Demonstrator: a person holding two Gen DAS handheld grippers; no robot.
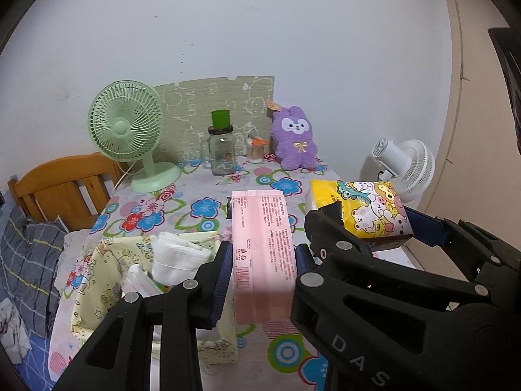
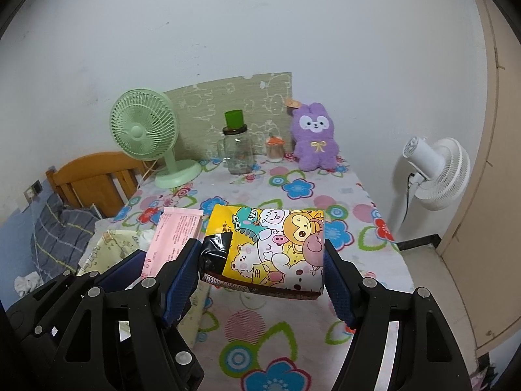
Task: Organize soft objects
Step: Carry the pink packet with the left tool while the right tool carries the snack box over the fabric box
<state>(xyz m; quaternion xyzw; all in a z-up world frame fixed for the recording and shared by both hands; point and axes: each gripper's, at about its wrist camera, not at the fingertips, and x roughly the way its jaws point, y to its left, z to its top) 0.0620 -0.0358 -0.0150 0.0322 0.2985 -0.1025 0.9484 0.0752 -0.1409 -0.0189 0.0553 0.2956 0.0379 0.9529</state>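
Left gripper grips the pink pack, fingers pressing its long sides; right gripper grips the cartoon pack the same way. Both packs are held above the desk near its front edge, pink one beside the yellow basket at the front-left corner. Risks: soft packs can squash and slip out; the grippers sit close and may collide; a drop near the left edge could land on the bed.
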